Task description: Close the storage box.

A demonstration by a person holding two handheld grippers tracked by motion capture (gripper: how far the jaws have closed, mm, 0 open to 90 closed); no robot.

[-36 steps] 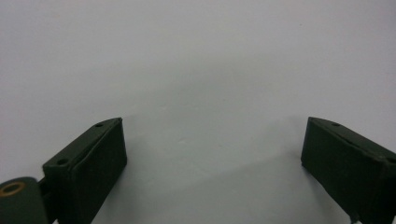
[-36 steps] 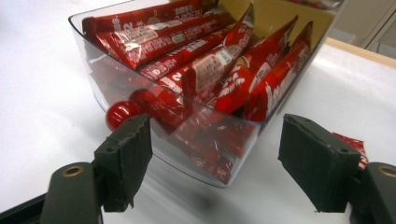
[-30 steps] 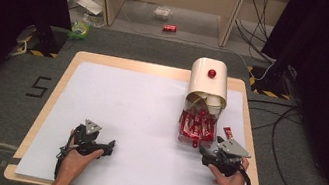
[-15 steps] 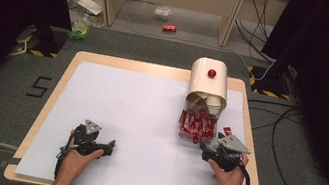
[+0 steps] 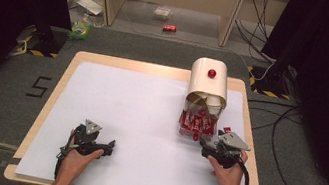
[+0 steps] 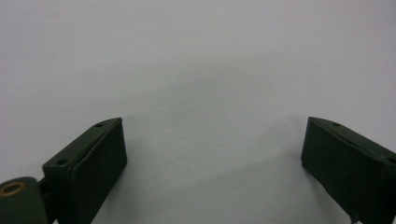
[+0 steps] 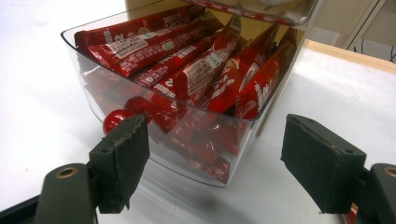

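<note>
A cream dispenser box [image 5: 209, 81] with a red knob on top stands at the table's right. Its clear plastic drawer [image 5: 196, 123] is pulled out toward me and holds several red snack packets [image 7: 187, 74]. A small red knob [image 7: 113, 119] sits on the drawer's front wall. My right gripper [image 5: 206, 143] is open just in front of the drawer; in the right gripper view [image 7: 212, 163] its jaws stand on either side of the drawer's near corner, apart from it. My left gripper [image 5: 108, 145] rests open near the front left, with only white sheet between its jaws [image 6: 212, 158].
A white sheet [image 5: 138, 113] covers the wooden table [image 5: 65, 76]. Cables [image 5: 277, 131] trail over the floor to the right. A red can [image 5: 169, 28] and litter lie on the floor beyond the table. Dark curtains flank both sides.
My right gripper has edged slightly closer to the drawer front. The left hand and its gripper have stayed put.
</note>
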